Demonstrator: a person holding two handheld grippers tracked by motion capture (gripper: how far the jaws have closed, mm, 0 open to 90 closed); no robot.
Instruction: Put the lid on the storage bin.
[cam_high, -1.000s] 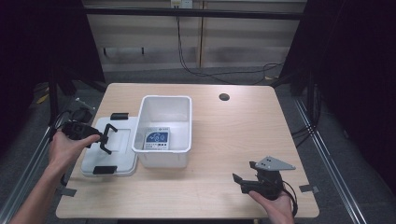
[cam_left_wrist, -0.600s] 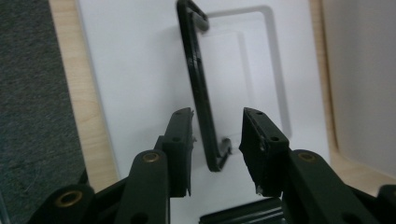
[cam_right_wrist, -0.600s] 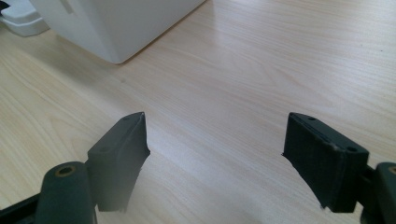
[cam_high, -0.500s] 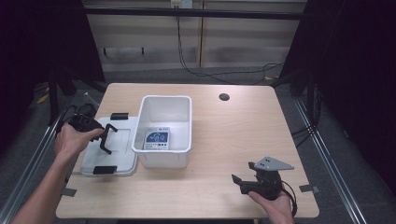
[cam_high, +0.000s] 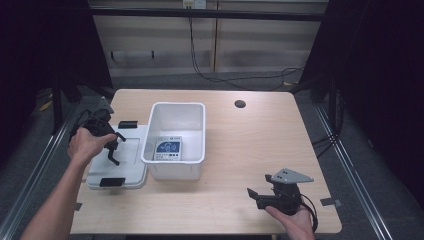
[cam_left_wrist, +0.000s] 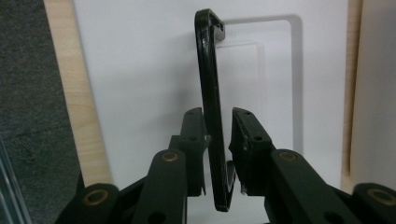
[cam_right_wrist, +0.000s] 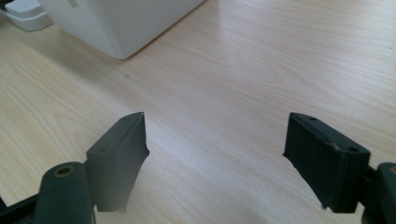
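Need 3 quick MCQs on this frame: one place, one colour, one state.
1. In the high view, the flat lid lies where, relative to the bin?
A. left of it
B. right of it
C. on top of it

2. What colour is the bin?
A. blue
B. white
C. black

3. How does the right claw stand?
A. shut on the bin
B. shut on nothing
C. open, nothing between

Key:
1 A: the lid lies flat beside the bin's left wall.
2 B: its walls are white.
3 C: the right claw gapes over bare wood.

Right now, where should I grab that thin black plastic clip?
Pinch the thin black plastic clip across its two flat faces, mid-length, coming from above: it stands on edge over the flat white plastic lid, narrow edge up.
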